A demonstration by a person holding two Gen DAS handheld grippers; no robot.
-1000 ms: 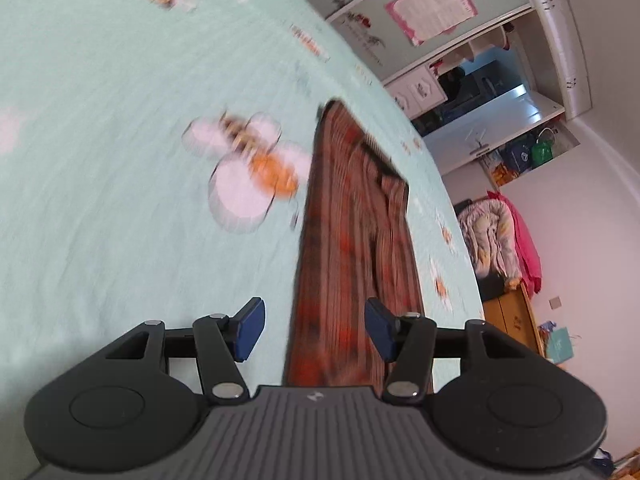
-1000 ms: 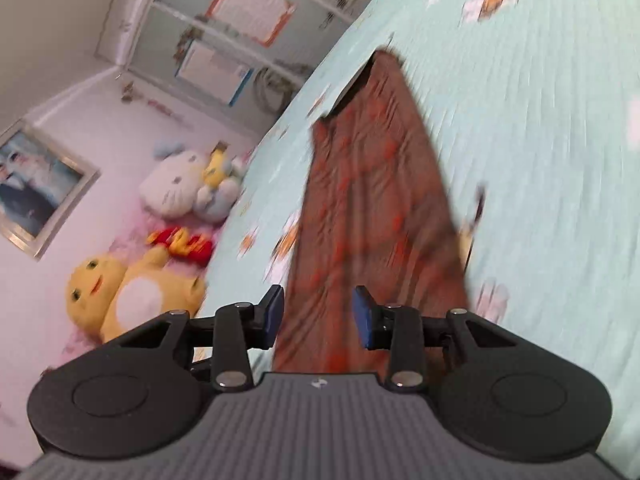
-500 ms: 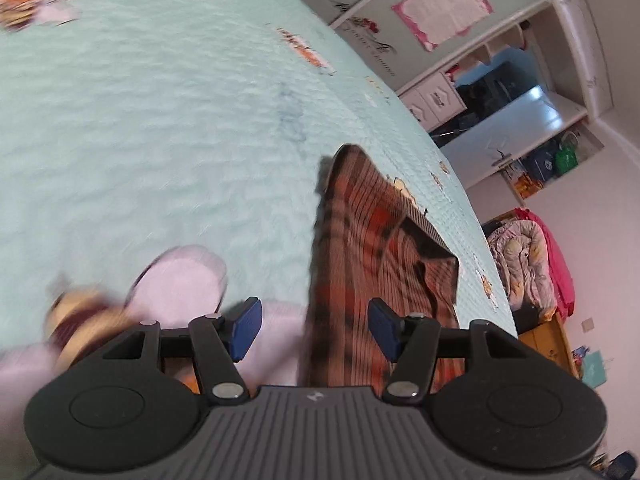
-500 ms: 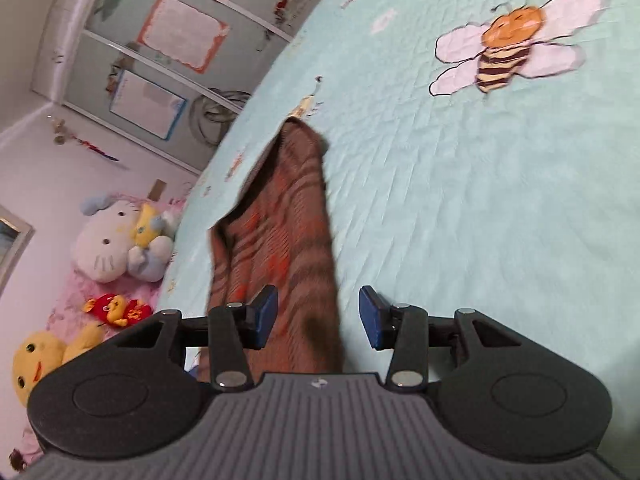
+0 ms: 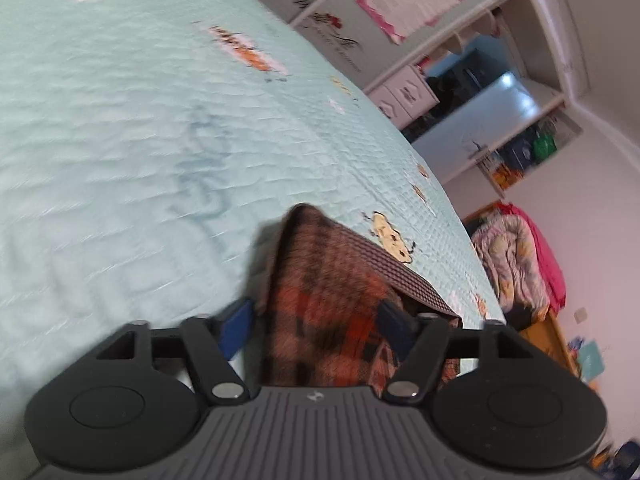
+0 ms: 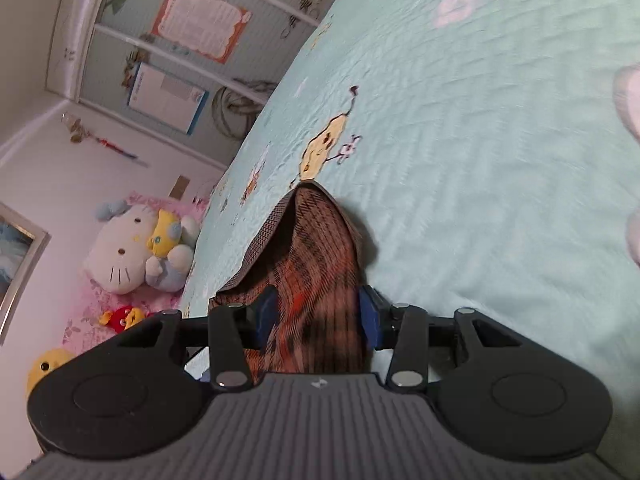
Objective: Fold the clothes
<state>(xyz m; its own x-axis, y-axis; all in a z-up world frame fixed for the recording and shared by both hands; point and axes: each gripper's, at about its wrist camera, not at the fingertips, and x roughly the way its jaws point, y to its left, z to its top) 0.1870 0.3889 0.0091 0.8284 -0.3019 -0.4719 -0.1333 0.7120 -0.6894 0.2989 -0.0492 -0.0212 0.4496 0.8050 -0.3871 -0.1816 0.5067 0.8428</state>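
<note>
Lying lengthwise, plaid garment (image 5: 320, 300), pointing away

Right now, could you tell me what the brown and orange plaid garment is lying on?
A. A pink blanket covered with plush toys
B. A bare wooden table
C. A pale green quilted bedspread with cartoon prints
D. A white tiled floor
C: in both wrist views the plaid garment runs out from between the fingers across a pale green quilted bedspread printed with small cartoon figures.
</note>
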